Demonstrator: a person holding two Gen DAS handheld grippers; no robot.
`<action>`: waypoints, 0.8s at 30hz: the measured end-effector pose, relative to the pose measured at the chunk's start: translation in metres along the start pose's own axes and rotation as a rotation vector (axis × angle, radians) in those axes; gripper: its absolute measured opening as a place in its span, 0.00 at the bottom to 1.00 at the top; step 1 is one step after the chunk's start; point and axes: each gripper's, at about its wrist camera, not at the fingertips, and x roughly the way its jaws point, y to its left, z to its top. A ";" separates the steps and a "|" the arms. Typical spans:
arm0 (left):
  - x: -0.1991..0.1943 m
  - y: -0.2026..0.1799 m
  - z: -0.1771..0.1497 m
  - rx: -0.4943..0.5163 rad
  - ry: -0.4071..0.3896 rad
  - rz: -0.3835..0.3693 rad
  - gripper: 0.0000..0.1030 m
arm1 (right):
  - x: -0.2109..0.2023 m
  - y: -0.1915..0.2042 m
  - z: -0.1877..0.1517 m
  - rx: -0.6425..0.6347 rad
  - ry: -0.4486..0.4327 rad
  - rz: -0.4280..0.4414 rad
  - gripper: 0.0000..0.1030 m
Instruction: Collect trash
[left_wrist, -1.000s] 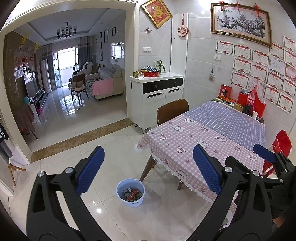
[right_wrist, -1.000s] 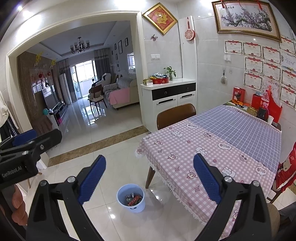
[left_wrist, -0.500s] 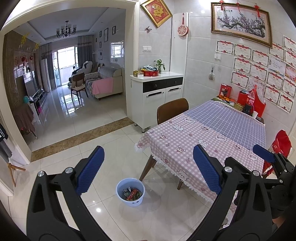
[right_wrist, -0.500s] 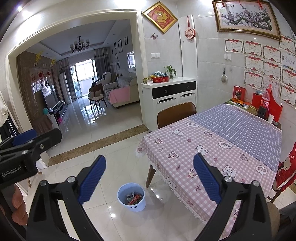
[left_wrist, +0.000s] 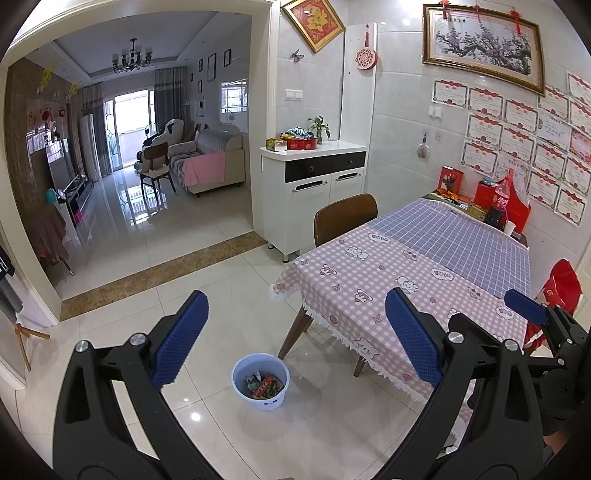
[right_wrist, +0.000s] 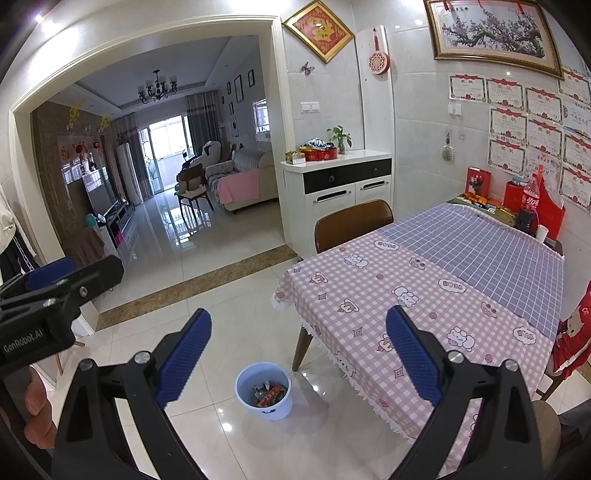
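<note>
Both held up over the floor, looking down into a dining room. Left hand-held gripper (left_wrist: 295, 343) spread wide, blue pads far apart, nothing between them. Right hand-held gripper (right_wrist: 298, 354) likewise wide open and empty. Blue bucket (left_wrist: 260, 380) stands on the white tile floor (left_wrist: 207, 258), below and between the pads in both wrist views, well apart from either gripper; trash (left_wrist: 264, 386) lies inside it, mixed wrappers with a red one showing. Bucket sits just beside the near corner leg of the table, close to the fringe of the pink checked tablecloth (left_wrist: 369, 280). Tabletop carries only clutter at the far wall end: a cola bottle (left_wrist: 503, 195), red boxes, a white cup. Brown chair (left_wrist: 345, 218) is tucked at the table's far-left side. In the right wrist view the left gripper's body shows at the left edge, a hand (right_wrist: 35, 410) gripping its handle.
</note>
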 end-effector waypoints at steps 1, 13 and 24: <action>0.000 0.000 0.000 -0.001 0.000 -0.001 0.92 | 0.000 -0.001 0.001 0.001 -0.001 0.001 0.91; 0.003 0.006 -0.001 -0.005 0.005 -0.001 0.92 | 0.009 0.008 0.001 0.003 0.009 0.003 0.91; 0.007 0.017 -0.006 -0.010 0.016 -0.001 0.92 | 0.018 0.017 0.004 0.010 0.023 0.005 0.91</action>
